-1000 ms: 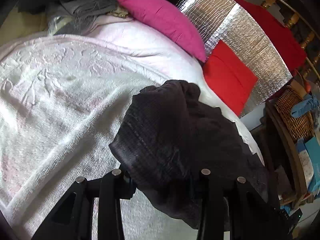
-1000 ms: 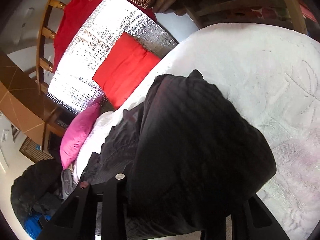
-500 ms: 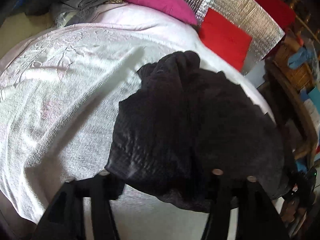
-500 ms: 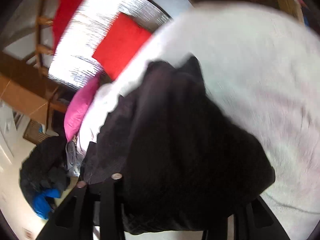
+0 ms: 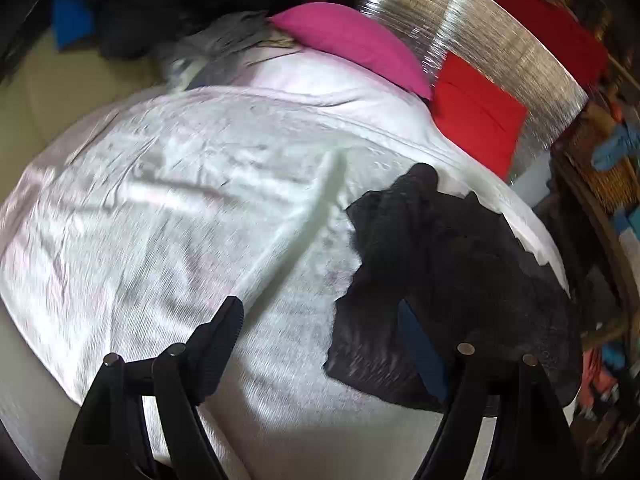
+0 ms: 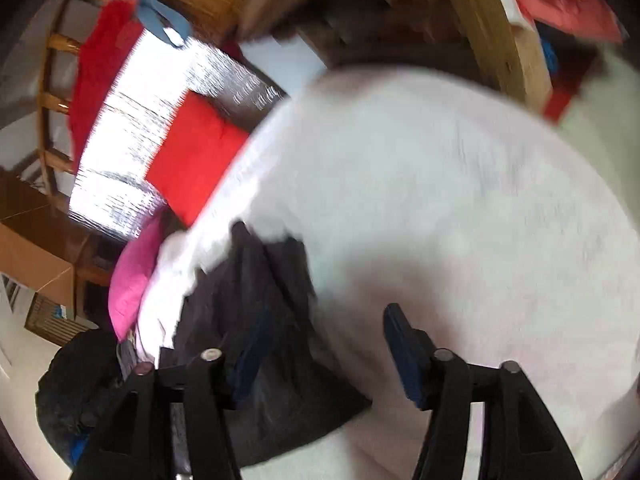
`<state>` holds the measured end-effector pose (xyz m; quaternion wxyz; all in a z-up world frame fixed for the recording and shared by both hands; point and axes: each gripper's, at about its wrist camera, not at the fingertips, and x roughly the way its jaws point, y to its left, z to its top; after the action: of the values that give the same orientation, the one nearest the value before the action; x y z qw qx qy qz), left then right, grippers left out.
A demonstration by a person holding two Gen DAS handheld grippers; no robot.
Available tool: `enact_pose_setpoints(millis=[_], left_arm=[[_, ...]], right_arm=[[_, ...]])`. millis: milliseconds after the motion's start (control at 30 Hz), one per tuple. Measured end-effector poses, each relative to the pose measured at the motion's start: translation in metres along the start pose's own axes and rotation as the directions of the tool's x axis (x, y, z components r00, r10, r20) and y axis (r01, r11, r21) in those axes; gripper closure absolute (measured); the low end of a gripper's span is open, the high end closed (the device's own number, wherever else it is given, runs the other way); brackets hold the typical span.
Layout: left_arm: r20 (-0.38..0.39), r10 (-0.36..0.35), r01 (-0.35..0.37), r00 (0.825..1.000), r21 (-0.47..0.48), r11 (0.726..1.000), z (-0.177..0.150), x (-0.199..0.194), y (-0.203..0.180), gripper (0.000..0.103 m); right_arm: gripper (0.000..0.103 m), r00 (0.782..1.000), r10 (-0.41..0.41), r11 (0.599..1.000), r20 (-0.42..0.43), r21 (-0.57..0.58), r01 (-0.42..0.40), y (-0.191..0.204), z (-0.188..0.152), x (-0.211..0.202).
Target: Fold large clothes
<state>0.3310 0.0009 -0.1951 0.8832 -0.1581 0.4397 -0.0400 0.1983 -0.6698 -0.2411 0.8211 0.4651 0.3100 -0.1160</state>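
A dark, folded garment (image 5: 448, 280) lies on the white bedspread (image 5: 192, 216) toward the bed's right side. My left gripper (image 5: 320, 320) is open and empty; its right finger (image 5: 420, 352) hangs over the garment's near edge. In the right wrist view the garment (image 6: 256, 320) lies at lower left on the bedspread (image 6: 460, 220). My right gripper (image 6: 324, 336) is open and empty, its left finger (image 6: 252, 352) over the cloth. Both views are motion-blurred.
A pink pillow (image 5: 356, 44) and a red pillow (image 5: 476, 112) lean on a silver foil panel (image 5: 492, 40) at the bed's head. Grey clothes (image 5: 224, 44) are piled at the far left. A wicker basket (image 5: 612, 176) and wooden furniture stand right of the bed.
Both grippers have opened and let go of the dark garment, which now lies on the bed. Both grippers have pulled back and up from it.
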Motion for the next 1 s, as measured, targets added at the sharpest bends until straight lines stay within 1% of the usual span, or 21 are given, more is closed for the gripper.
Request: enact_pose_setpoints(millis=[67,133,167,233,300,400,467,500,533,567,600,633,667,700,733,800,867,900,933,967,1000], left_arm=[[-0.028,0.003,-0.001,1.0,0.044,0.999,0.01,0.014,-0.018,0.018],[-0.068,0.039,-0.034,0.997,0.076,0.997,0.019,0.038,-0.038,0.017],[-0.087,0.047,-0.039,0.995,0.088,0.995,0.019,0.045,-0.041,0.017],[-0.113,0.081,-0.069,0.99,0.103,0.992,0.023,0.067,-0.048,0.018],[-0.102,0.112,-0.103,0.988,0.095,0.99,0.03,0.083,-0.05,0.018],[-0.103,0.123,-0.115,0.987,0.078,0.99,0.037,0.101,-0.05,0.018],[-0.092,0.133,-0.124,0.987,0.095,0.988,0.039,0.111,-0.055,0.025],[-0.093,0.125,-0.116,0.988,0.102,0.988,0.04,0.114,-0.057,0.039],[-0.091,0.11,-0.099,0.99,0.111,0.989,0.042,0.117,-0.061,0.054],[-0.081,0.106,-0.095,0.991,0.124,0.988,0.043,0.118,-0.065,0.06],[-0.063,0.117,-0.107,0.991,0.146,0.984,0.044,0.119,-0.071,0.066],[-0.037,0.133,-0.125,0.99,0.171,0.977,0.045,0.121,-0.077,0.073],[-0.021,0.137,-0.131,0.99,0.182,0.975,0.047,0.121,-0.08,0.076],[-0.002,0.134,-0.131,0.991,0.189,0.973,0.049,0.122,-0.084,0.082],[0.016,0.135,-0.135,0.991,0.199,0.971,0.053,0.123,-0.088,0.084],[0.039,0.149,-0.154,0.988,0.209,0.966,0.06,0.13,-0.092,0.084],[0.051,0.173,-0.18,0.984,0.224,0.958,0.061,0.141,-0.095,0.084],[0.041,0.19,-0.195,0.981,0.24,0.951,0.059,0.149,-0.096,0.081],[0.026,0.207,-0.207,0.978,0.253,0.945,0.056,0.156,-0.098,0.079],[0.031,0.219,-0.219,0.975,0.265,0.939,0.053,0.158,-0.099,0.079],[0.046,0.231,-0.234,0.972,0.276,0.932,0.053,0.157,-0.102,0.077]], right_arm=[[0.028,0.998,0.067,0.998,-0.024,-0.003,-0.067,0.008,0.007,0.01],[0.028,0.994,0.09,0.995,-0.066,-0.029,-0.092,0.022,0.009,0.031],[0.028,0.992,0.091,0.995,-0.087,-0.041,-0.095,0.03,0.008,0.042],[0.028,0.992,0.057,0.996,-0.116,-0.067,-0.066,0.043,0.013,0.069],[0.028,0.991,0.02,0.995,-0.13,-0.097,-0.033,0.054,0.019,0.092],[0.028,0.988,0.009,0.996,-0.155,-0.09,-0.023,0.06,0.027,0.125],[0.028,0.983,0.014,0.994,-0.182,-0.102,-0.033,0.062,0.027,0.146],[0.029,0.983,-0.01,0.991,-0.186,-0.131,-0.014,0.068,0.025,0.155],[0.033,0.982,-0.034,0.988,-0.186,-0.157,0.005,0.071,0.024,0.165],[0.048,0.979,-0.068,0.983,-0.194,-0.183,0.032,0.076,0.022,0.175],[0.055,0.974,-0.093,0.979,-0.208,-0.198,0.051,0.08,0.021,0.186],[0.057,0.973,-0.104,0.977,-0.206,-0.204,0.062,0.082,0.019,0.187],[0.064,0.976,-0.107,0.975,-0.191,-0.211,0.066,0.086,0.021,0.187],[0.067,0.984,-0.099,0.973,-0.151,-0.223,0.063,0.093,0.023,0.183],[0.069,0.989,-0.086,0.973,-0.119,-0.225,0.057,0.098,0.026,0.179],[0.071,0.995,-0.069,0.972,-0.071,-0.23,0.051,0.106,0.03,0.173],[0.071,0.996,-0.085,0.957,-0.009,-0.278,0.079,0.113,0.028,0.174],[0.071,0.993,-0.121,0.949,0.001,-0.292,0.117,0.109,0.026,0.184],[0.071,0.987,-0.155,0.953,-0.032,-0.27,0.141,0.098,0.024,0.199],[0.071,0.987,-0.149,0.96,-0.054,-0.246,0.131,0.091,0.023,0.204],[0.068,0.989,-0.14,0.961,-0.046,-0.247,0.124,0.092,0.024,0.2]])
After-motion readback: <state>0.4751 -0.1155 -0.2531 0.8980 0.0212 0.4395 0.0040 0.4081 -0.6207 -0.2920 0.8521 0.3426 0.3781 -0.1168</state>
